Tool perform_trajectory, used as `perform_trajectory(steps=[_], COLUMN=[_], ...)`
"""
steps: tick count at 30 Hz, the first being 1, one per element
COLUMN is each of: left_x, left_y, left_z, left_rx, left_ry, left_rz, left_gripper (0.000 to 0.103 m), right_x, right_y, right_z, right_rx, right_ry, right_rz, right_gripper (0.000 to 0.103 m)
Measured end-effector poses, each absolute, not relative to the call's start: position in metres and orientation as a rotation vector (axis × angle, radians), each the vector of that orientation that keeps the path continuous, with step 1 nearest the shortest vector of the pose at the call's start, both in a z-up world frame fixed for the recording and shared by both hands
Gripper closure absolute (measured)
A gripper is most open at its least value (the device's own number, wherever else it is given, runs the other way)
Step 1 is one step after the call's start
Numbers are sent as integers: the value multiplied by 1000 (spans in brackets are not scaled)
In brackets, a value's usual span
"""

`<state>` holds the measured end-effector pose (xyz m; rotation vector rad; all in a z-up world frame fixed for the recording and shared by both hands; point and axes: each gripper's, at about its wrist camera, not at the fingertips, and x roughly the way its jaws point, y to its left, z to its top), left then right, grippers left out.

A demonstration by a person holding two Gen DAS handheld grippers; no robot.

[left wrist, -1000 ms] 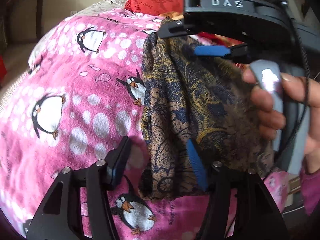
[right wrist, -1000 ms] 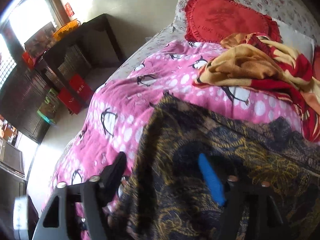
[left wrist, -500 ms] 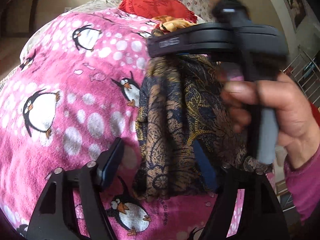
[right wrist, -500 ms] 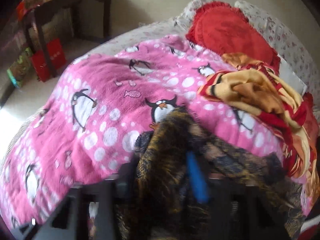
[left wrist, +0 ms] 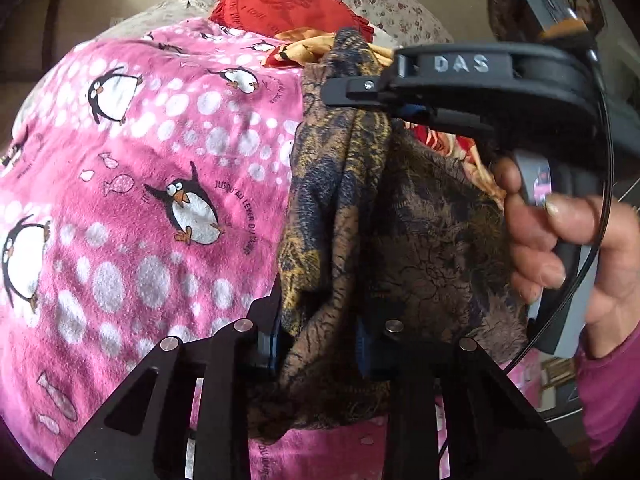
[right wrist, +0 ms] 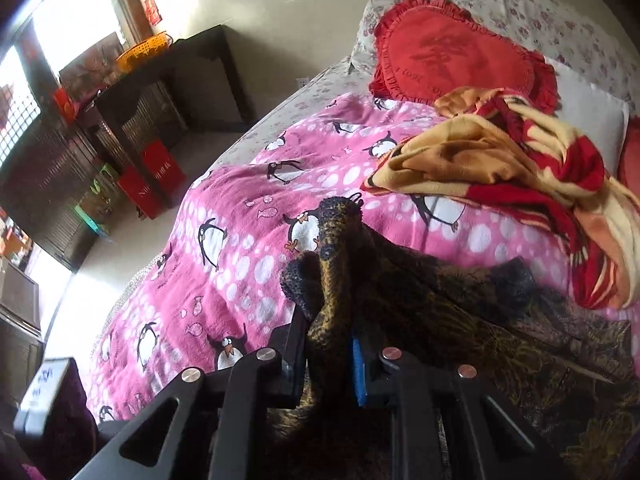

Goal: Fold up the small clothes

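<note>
A small dark cloth [left wrist: 340,200] with a navy and gold pattern hangs bunched between my two grippers above a pink penguin blanket [left wrist: 140,200]. At the bottom of the left wrist view my left gripper [left wrist: 320,346] is closing, its pads pressing the cloth's lower edge. My right gripper [left wrist: 372,104], held by a hand [left wrist: 560,240], pinches the cloth's top edge from the right. In the right wrist view that gripper [right wrist: 328,354] is closing on a gathered fold of the cloth [right wrist: 340,248], and the rest of the cloth trails off to the right.
A crumpled yellow and red blanket [right wrist: 520,168] lies on the bed behind the cloth. A red heart-shaped pillow [right wrist: 452,52] and a floral pillow [right wrist: 560,20] sit at the head. Left of the bed are a dark wooden table [right wrist: 168,80] and red boxes [right wrist: 152,180] on the floor.
Both grippers stood open around the cloth and have since closed on it. The right gripper has swung about and now holds a bunched fold raised off the blanket.
</note>
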<state>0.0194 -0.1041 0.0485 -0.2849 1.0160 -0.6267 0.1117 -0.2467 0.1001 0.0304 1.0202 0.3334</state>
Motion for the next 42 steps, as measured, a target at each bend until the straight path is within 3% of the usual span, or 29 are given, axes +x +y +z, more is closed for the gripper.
perform_trajectory(steps=[5, 7, 8, 9, 14, 16, 18, 21, 25, 26, 27, 29, 30, 35, 36, 38, 42], left_x=[20, 17, 17, 16, 15, 17, 17, 16, 15, 14, 13, 12, 12, 6, 4, 1, -8], left_y=[-110, -111, -112, -114, -119, -119, -119, -124, -126, -127, -128, -128, -127, -134, -135, -137, -150], left_z=[48, 48, 48, 48, 46, 43, 42, 40, 39, 38, 37, 33, 32, 33, 34, 41, 64], left_rx=[-247, -230, -222, -213, -199, -206, -207, -201, -190, -184, -175, -164, -170, -165, -180, -199, -199], left_ry=[1021, 1017, 1015, 1012, 1007, 1012, 1013, 1011, 1010, 1014, 1023, 1040, 1037, 1025, 1029, 1025, 1002], left_rz=[-599, -596, -594, -593, -592, -592, -592, -591, -587, -583, -572, -562, -573, -577, -586, -608, -668], left_gripper=[76, 76, 76, 76, 76, 76, 76, 76, 76, 76, 74, 62, 61, 59, 61, 82, 86], right_x=[114, 118, 120, 122, 125, 126, 128, 133, 138, 137, 136, 134, 134, 125, 122, 118, 105], right_y=[-241, -239, -237, -236, -224, -219, -214, -203, -193, -194, -196, -208, -214, -236, -238, -242, -256], right_z=[94, 91, 90, 87, 78, 78, 78, 73, 63, 63, 63, 65, 67, 76, 79, 85, 105], right_rx=[26, 17, 14, 9, -18, -25, -16, -45, -119, -122, -136, -136, -102, -4, -1, 4, 15], right_ry=[1043, 1053, 1060, 1073, 1101, 1095, 1092, 1116, 1131, 1120, 1109, 1090, 1088, 1066, 1059, 1051, 1016], right_rz=[333, 323, 313, 299, 303, 314, 330, 322, 302, 300, 283, 260, 277, 326, 332, 336, 342], right_gripper=[86, 73, 53, 46, 46, 42, 31, 28, 30, 45, 66, 75, 79, 83, 84, 84, 85])
